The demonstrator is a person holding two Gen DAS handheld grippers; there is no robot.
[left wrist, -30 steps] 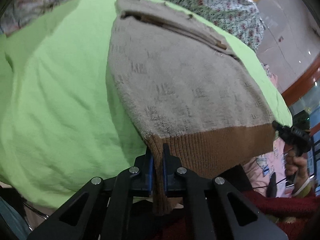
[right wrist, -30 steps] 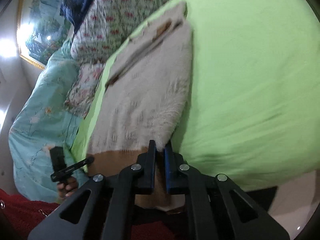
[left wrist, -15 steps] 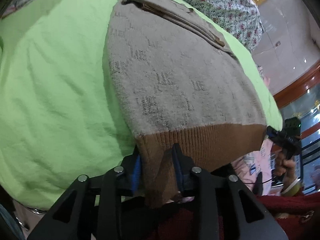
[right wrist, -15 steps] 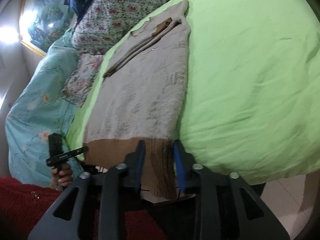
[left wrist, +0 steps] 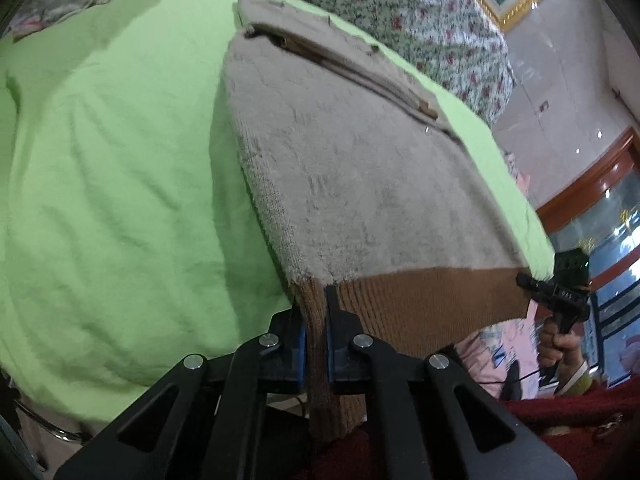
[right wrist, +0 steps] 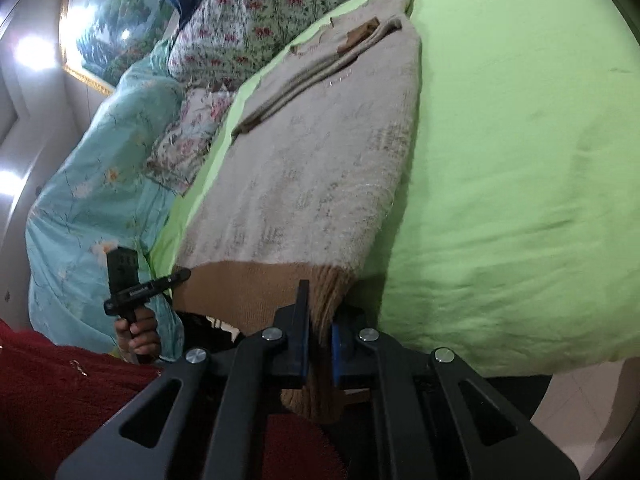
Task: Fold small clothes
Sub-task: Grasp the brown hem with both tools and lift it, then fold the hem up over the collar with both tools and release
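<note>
Both grippers, left gripper (left wrist: 316, 312) and right gripper (right wrist: 320, 312), have re-clamped the brown ribbed hem (left wrist: 420, 300) they loosened half a second ago, lifting the beige knitted sweater (left wrist: 352, 160) off the lime-green bedspread (left wrist: 100, 180), apparently readying the fold.

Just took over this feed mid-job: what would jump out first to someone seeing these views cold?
The beige knit sweater lies spread on the bright green bedsheet, sleeves folded across its far end. Its brown ribbed hem hangs off the near bed edge, with the left gripper shut on one corner and the right gripper shut on the other. Floral bedding is piled beyond.
</note>
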